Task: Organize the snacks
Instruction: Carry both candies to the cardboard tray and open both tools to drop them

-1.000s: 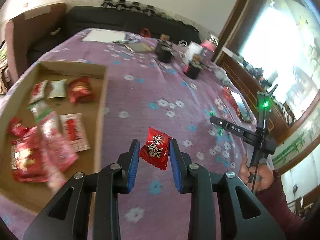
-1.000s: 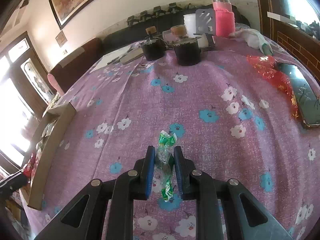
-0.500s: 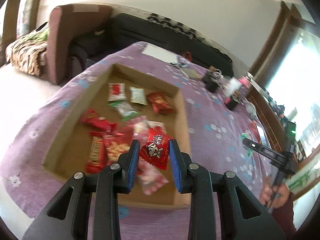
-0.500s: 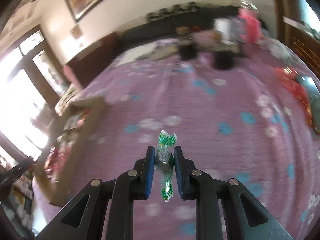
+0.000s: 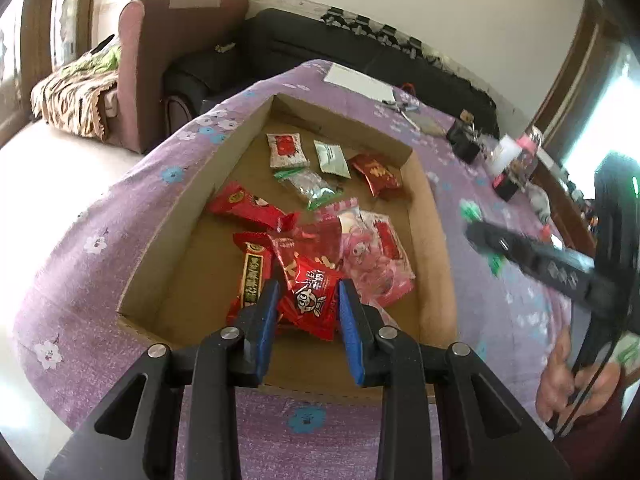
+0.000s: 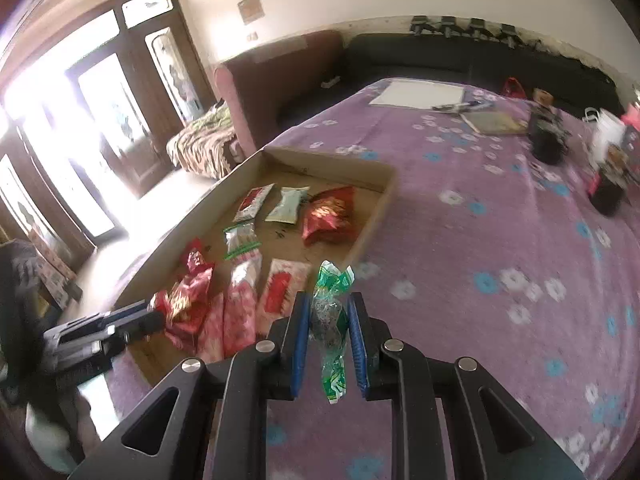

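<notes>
Left gripper (image 5: 308, 312) fingers pinch a red candy packet (image 5: 314, 300) over the cardboard tray (image 5: 434, 240); right gripper (image 6: 330, 334) fingers pinch a green twist-wrapped candy (image 6: 330, 312) above the tabletop (image 6: 500, 240) beside the tray; both look light, crinkly, slippery; grip mid-body.

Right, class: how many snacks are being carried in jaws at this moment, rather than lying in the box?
2. A red cartoon-face packet sits in the left gripper above the cardboard box; a green-and-clear candy sits in the right gripper beside it.
</notes>
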### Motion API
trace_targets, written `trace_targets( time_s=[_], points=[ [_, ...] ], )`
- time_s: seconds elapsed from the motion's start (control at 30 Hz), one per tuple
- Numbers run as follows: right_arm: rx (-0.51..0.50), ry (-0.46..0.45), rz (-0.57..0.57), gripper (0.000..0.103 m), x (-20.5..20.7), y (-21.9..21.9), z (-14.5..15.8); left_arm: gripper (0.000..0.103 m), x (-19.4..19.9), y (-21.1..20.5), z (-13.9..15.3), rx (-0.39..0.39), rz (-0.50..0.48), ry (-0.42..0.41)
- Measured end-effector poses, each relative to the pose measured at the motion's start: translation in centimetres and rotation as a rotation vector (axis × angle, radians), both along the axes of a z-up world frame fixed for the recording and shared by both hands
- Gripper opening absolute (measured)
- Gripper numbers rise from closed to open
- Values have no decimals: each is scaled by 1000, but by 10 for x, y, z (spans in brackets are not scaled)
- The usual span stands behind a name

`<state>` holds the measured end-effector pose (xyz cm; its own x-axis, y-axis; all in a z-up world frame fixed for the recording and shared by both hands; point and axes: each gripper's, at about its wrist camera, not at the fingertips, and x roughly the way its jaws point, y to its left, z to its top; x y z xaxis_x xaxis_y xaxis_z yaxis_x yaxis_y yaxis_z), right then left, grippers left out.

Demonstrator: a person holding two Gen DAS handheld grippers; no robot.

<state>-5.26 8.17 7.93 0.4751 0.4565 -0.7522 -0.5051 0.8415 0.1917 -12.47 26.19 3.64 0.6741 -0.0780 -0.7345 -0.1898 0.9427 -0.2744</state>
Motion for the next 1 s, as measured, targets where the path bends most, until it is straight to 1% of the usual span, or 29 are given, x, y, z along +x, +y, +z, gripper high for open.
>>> trace_targets(
  time_s=[0.13, 0.23, 0.33, 0.4, 0.47, 0.53, 0.57, 0.6, 0.63, 0.67, 0.73, 0.8, 0.87, 0.93, 1.0],
  points=[
    [-45, -4, 18, 19, 15, 32, -6, 28, 2, -3, -6, -8, -27, 25],
    [-88, -8, 22, 20, 28, 53, -15, 28, 1, -5, -7, 25, -41, 42],
    [-127, 3, 16, 20, 43, 67, -25, 28, 0, -7, -6, 39, -58, 49],
    [-147, 9, 7, 20, 53, 72, -30, 28, 0, -6, -6, 30, -64, 47],
    [-159, 17, -4, 20, 62, 76, -35, 30, 1, -3, -5, 4, -67, 46],
    [-166, 11, -17, 21, 68, 77, -37, 44, 0, 1, -4, -24, -66, 38],
    [-165, 5, -23, 21, 69, 76, -37, 49, 0, 2, -3, -31, -63, 34],
    [-161, 0, -27, 21, 70, 75, -35, 62, -1, 3, -1, -38, -59, 29],
    [-153, -4, -28, 22, 69, 73, -32, 71, -1, 5, 0, -50, -50, 24],
    [-149, -11, -32, 24, 69, 72, -29, 72, -2, 7, 1, -61, -47, 17],
    [-138, -37, -40, 37, 64, 67, -21, 72, -2, 9, 2, -79, -40, 9],
    [-121, -67, -48, 42, 57, 61, -9, 72, -2, 9, 2, -78, -32, 12],
    [-107, -88, -53, 44, 48, 54, 0, 72, -2, 8, 2, -75, -29, 13],
    [-94, -106, -65, 55, 37, 46, 8, 72, -2, 5, 4, -66, -24, 16],
    [-67, -120, -79, 58, 23, 34, 14, 72, -4, 3, 7, -51, -20, 9]
  ],
)
